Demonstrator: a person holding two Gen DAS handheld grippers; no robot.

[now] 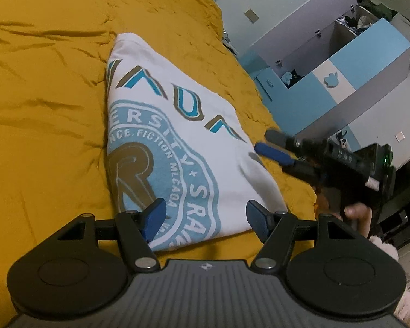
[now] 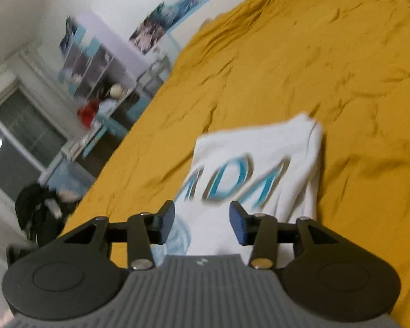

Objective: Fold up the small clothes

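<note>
White T-shirt (image 1: 177, 147) carries all readable print: round light-blue seal with "ERSITY" along its upper arc, "NCE.FICTION" on the inner ring, "SRA" down the outer right side. Further inner-ring letters too small to tell. Big blue-and-brown block letters above the seal are partly folded under, unreadable in the left wrist view; right wrist view shows them blurred, roughly "ADA". Blue cabinet (image 1: 369, 54) bears a bird logo, no words.
</note>
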